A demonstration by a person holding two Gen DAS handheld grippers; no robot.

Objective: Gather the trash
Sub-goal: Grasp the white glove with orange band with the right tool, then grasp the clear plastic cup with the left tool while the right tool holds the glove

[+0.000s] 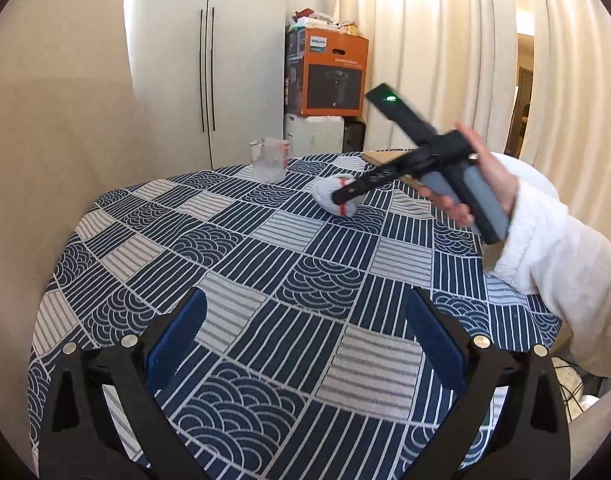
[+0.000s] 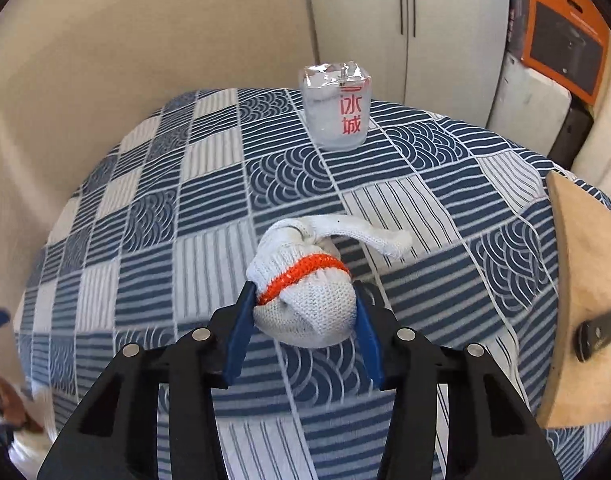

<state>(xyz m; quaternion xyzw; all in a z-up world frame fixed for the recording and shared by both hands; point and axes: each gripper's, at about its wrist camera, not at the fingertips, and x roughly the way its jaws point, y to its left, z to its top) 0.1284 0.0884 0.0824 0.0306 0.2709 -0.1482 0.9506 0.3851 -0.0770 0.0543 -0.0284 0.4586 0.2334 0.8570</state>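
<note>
Squeezing the balled-up white knitted glove with an orange band (image 2: 305, 300), the right gripper (image 2: 303, 312) has its blue jaws clamped on both sides of it, likely so it can be lifted as trash. The glove sits near the middle of the desk with the blue and white patterned cloth (image 2: 165, 240). The left gripper (image 1: 305, 344) hangs over bare cloth with its jaws wide apart and nothing between them. Behind the glove stands a clear plastic cup with red writing (image 2: 337, 108); something pale is inside, too blurry to name.
</note>
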